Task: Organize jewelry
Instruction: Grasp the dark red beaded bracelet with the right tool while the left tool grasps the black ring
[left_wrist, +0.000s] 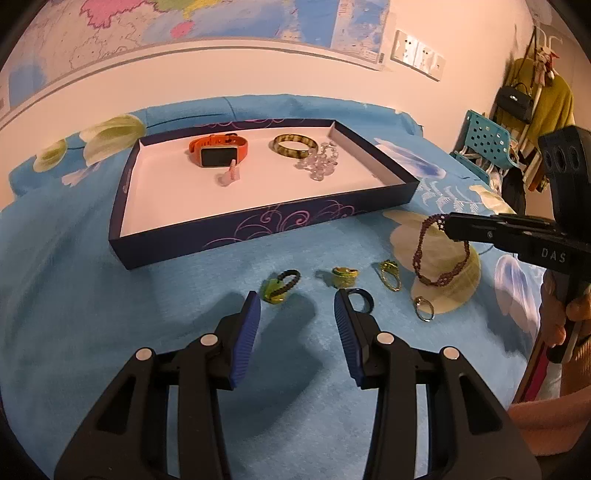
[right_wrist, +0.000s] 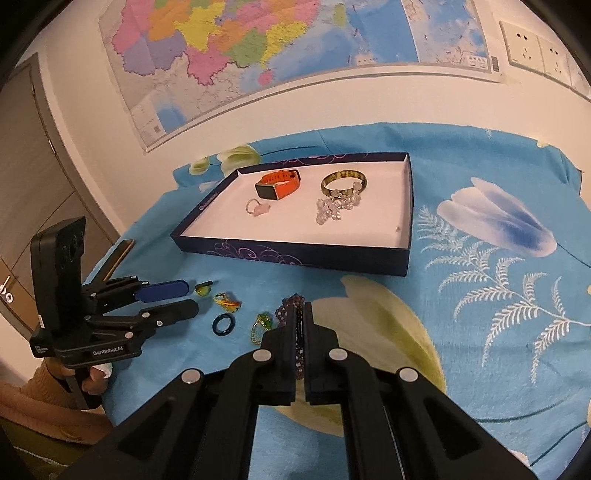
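A dark blue tray (left_wrist: 258, 230) (right_wrist: 295, 254) with a white floor holds an orange watch (left_wrist: 216, 149) (right_wrist: 279, 184), a green-brown bangle (left_wrist: 295, 146) (right_wrist: 343, 181), a clear bead bracelet (left_wrist: 319, 164) (right_wrist: 338, 206) and a pink ring (left_wrist: 229, 178) (right_wrist: 258, 207). My right gripper (left_wrist: 448, 226) (right_wrist: 303, 314) is shut on a purple beaded bracelet (left_wrist: 439, 254) (right_wrist: 290, 306), held above the cloth right of the tray. My left gripper (left_wrist: 297, 308) (right_wrist: 184, 297) is open and empty above the cloth. Several rings lie in front of it: green ones (left_wrist: 279, 288) (left_wrist: 345, 277) (left_wrist: 390, 274), a dark blue one (left_wrist: 364, 300) (right_wrist: 223, 324), a silver one (left_wrist: 424, 309).
A blue flowered cloth (left_wrist: 110, 332) (right_wrist: 498, 332) covers the table. A map (right_wrist: 258, 48) and wall sockets (left_wrist: 417, 53) are on the wall behind. A teal chair (left_wrist: 484, 138) and hanging bags stand at the far right. A door (right_wrist: 33, 184) is at the left.
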